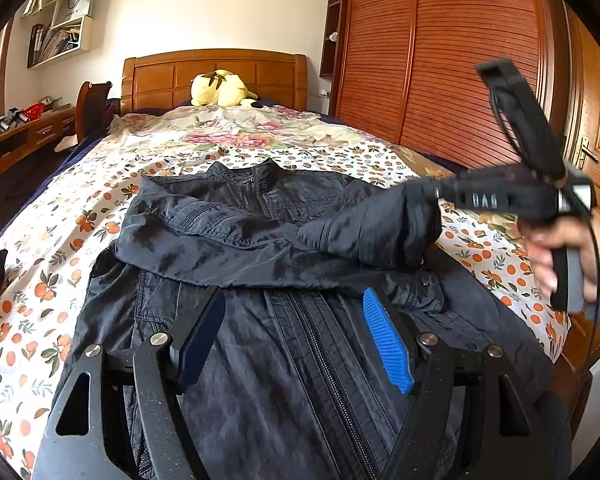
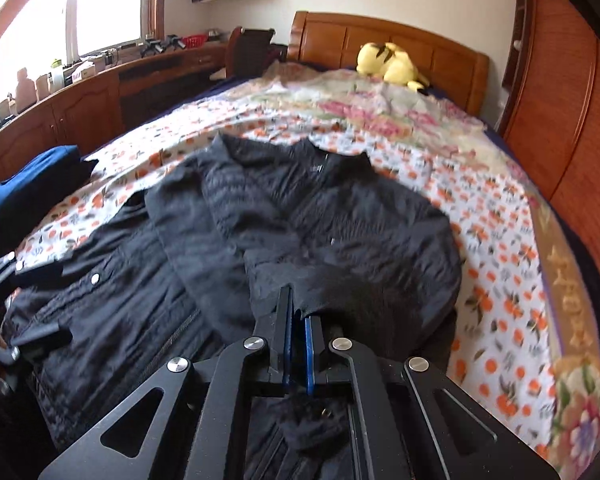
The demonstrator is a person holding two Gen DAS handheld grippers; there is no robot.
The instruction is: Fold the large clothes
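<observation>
A dark zip-front jacket (image 1: 300,360) lies face up on the flowered bedspread (image 1: 60,240), collar towards the headboard. One sleeve is folded across its chest. My left gripper (image 1: 296,324) hovers open over the zipper near the hem, nothing between its blue pads (image 1: 384,340). In the left wrist view, my right gripper (image 1: 436,196) comes in from the right in a hand and lifts the other sleeve (image 1: 372,232) by its cuff. The right wrist view shows the right gripper (image 2: 298,316) shut on that cuff, over the jacket (image 2: 300,220).
A yellow plush toy (image 1: 220,88) lies by the wooden headboard (image 1: 216,76). A slatted wooden wardrobe (image 1: 440,60) runs along the bed's right side. A folded blue garment (image 2: 32,176) lies at the bed's left edge, beside a wooden desk (image 2: 80,108) under the window.
</observation>
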